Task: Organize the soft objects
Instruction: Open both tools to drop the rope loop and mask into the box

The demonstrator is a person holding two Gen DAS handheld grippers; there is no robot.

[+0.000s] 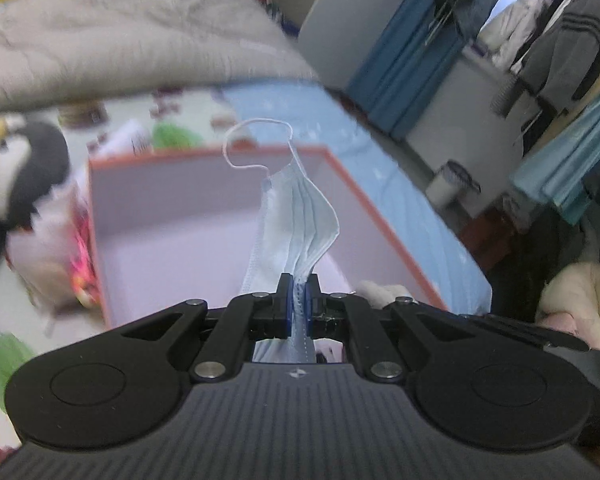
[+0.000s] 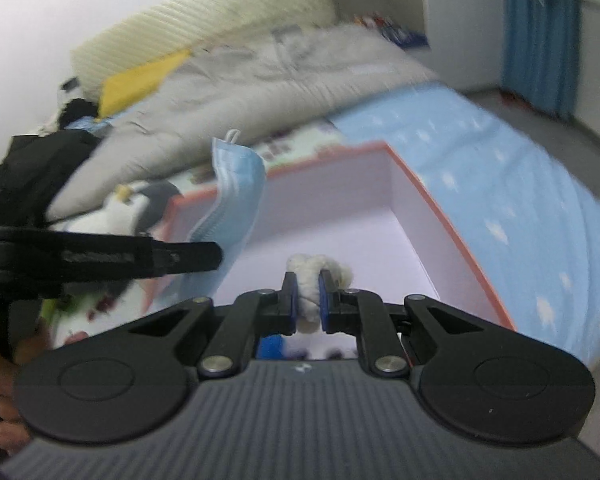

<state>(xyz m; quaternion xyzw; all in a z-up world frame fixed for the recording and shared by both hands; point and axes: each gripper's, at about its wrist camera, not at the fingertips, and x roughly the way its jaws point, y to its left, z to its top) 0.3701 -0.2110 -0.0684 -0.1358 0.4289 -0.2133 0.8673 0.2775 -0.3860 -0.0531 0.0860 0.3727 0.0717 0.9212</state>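
My left gripper (image 1: 299, 286) is shut on a light blue face mask (image 1: 296, 216), which sticks up ahead of the fingers with its white ear loop (image 1: 256, 144) on top. It hangs over an open box (image 1: 204, 220) with a pale lilac inside and an orange rim. In the right wrist view the same mask (image 2: 236, 188) hangs from the left gripper's black finger (image 2: 196, 258) at the box's left wall. My right gripper (image 2: 309, 285) is shut on a white fluffy soft thing (image 2: 320, 268) above the box (image 2: 404, 216) floor.
The box lies on a bed with a light blue sheet (image 2: 500, 160) and a patterned sheet (image 1: 32, 320). A penguin plush (image 1: 16, 172) lies left of the box, a grey quilt (image 1: 112, 40) behind it. Clothes (image 1: 560, 52) hang at the right; a white bin (image 1: 448, 186) stands on the floor.
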